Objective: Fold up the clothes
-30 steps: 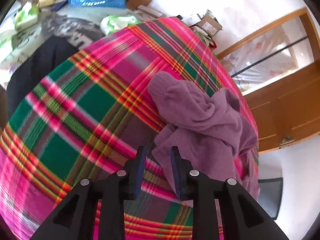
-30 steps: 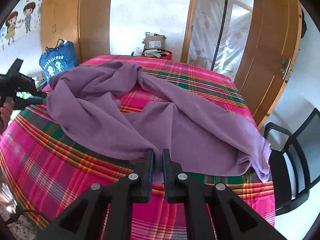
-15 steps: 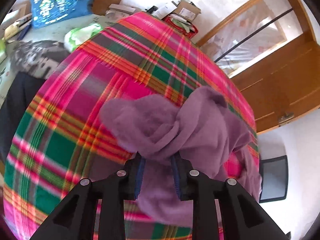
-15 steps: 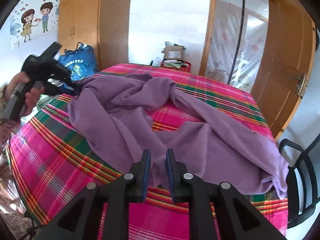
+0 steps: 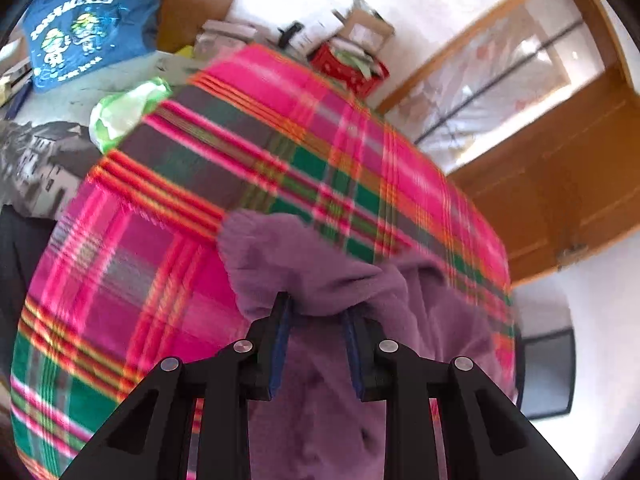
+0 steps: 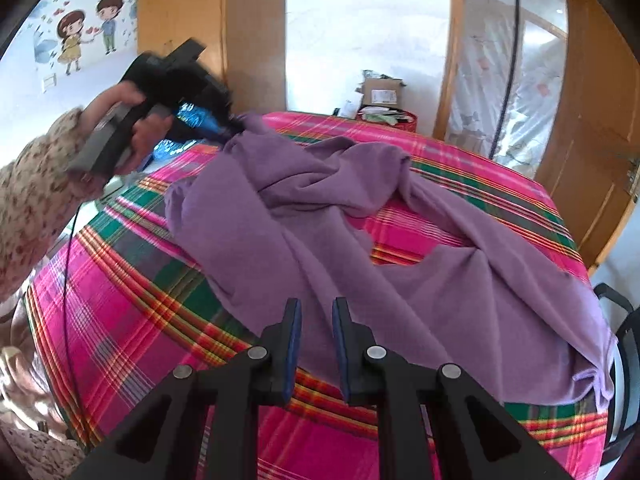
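Note:
A crumpled purple garment point(image 6: 320, 208) lies spread over a table with a pink, green and orange plaid tablecloth point(image 6: 140, 320). A hand point(image 6: 136, 140) in a floral sleeve holds my left gripper point(image 6: 232, 126) at the table's far left, shut on a corner of the garment and lifting it into a peak. In the left wrist view that bunched purple garment point(image 5: 320, 264) fills the gap of the left gripper point(image 5: 316, 308). My right gripper point(image 6: 316, 304) hovers over the garment's near edge, jaws parted, with no cloth pinched between the pads.
A black chair point(image 6: 624, 360) stands off the table's right corner by a wooden door point(image 6: 592, 140). Behind the table are a cardboard box and a red bin point(image 6: 380, 96). A blue bag point(image 5: 80, 32) and a green plastic bag point(image 5: 120, 112) sit beyond the left edge.
The left gripper went from bare tablecloth onto the garment and now holds a bunch of it, raised. The right jaws parted, let the garment's near edge go and drew back.

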`<state>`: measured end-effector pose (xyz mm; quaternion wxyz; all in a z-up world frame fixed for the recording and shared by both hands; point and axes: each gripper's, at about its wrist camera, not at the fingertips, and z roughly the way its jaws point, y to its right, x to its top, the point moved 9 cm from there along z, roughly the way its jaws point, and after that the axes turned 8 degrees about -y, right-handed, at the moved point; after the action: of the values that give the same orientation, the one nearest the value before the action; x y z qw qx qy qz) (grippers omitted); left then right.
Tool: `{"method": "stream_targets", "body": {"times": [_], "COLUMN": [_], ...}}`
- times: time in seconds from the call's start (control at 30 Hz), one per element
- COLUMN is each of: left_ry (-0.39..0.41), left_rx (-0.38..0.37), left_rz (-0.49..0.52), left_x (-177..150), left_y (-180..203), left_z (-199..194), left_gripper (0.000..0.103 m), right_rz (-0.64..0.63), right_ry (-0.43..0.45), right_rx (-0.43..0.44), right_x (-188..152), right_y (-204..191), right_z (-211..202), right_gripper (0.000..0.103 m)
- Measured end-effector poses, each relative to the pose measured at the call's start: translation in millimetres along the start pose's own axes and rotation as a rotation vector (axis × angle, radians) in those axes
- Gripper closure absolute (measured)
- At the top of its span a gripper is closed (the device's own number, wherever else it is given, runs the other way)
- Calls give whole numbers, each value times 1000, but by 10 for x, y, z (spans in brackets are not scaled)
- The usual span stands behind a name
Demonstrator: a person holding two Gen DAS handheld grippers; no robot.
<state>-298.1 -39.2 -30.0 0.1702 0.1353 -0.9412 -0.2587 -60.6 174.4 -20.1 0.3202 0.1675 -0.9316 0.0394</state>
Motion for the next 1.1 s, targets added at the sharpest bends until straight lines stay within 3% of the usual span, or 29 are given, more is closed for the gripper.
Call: {"method": "stream_targets", "body": {"times": [0.17, 0.43, 0.6, 0.67, 0.93, 1.1], "left_ry": [72, 26, 5, -1, 56, 32], "left_rx": [65, 50, 8, -3, -78, -173], "left_rz": [-87, -112, -94, -88, -123, -228], "left_x": [173, -139, -479, -625, -975, -1186], "left_y": [-349, -711, -754, -774, -808, -911], "left_z": [-94, -197, -318, -378, -664, -612], "left_gripper": [74, 73, 60, 60, 56, 56], "right_rz": [-40, -134, -187, -202, -333, -376], "right_ry": [-18, -2, 21, 25, 40, 5], "right_rx": [33, 109, 125, 143, 96, 67], "right_x": [67, 279, 438, 474, 684, 727], "right_y": [-198, -654, -896, -987, -1422, -1593], "right_z": [144, 295, 403, 456, 717, 943], "right_gripper": [87, 83, 73, 55, 55, 56]}}
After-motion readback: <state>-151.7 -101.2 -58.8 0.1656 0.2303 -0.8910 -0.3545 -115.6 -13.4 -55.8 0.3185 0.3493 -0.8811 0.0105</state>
